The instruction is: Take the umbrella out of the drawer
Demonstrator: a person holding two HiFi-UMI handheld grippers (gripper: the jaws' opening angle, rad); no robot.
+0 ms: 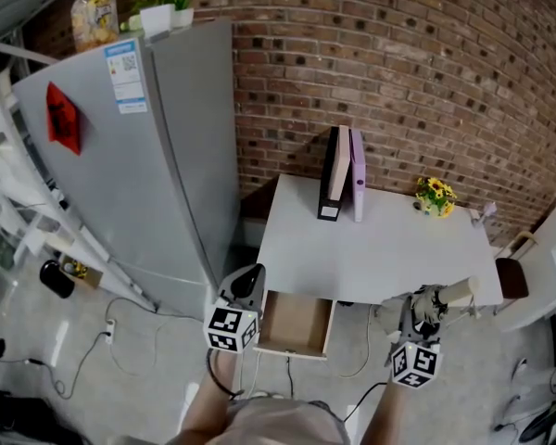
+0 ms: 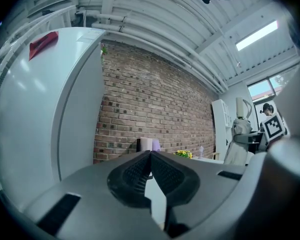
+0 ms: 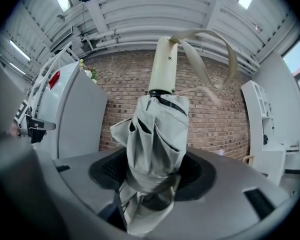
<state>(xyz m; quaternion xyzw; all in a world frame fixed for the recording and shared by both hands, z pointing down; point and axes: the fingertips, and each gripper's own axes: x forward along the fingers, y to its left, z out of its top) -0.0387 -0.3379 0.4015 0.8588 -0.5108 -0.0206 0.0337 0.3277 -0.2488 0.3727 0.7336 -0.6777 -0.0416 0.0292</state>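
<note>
A folded pale grey umbrella (image 3: 157, 134) with a cream handle (image 3: 162, 66) and a wrist strap stands upright between the jaws of my right gripper (image 3: 152, 176), which is shut on its cloth. In the head view that right gripper (image 1: 424, 311) holds the umbrella (image 1: 435, 302) in front of the white table's front edge, right of the drawer. The wooden drawer (image 1: 296, 324) is pulled out under the table and looks bare inside. My left gripper (image 1: 246, 290) hovers just left of the drawer, its jaws closed with nothing in them, as the left gripper view (image 2: 150, 156) confirms.
A white table (image 1: 375, 248) carries upright binders (image 1: 341, 174) and a small pot of yellow flowers (image 1: 434, 196) against a brick wall. A grey fridge (image 1: 130, 165) stands to the left. Cables (image 1: 111, 332) lie on the floor; a chair (image 1: 511, 276) is at right.
</note>
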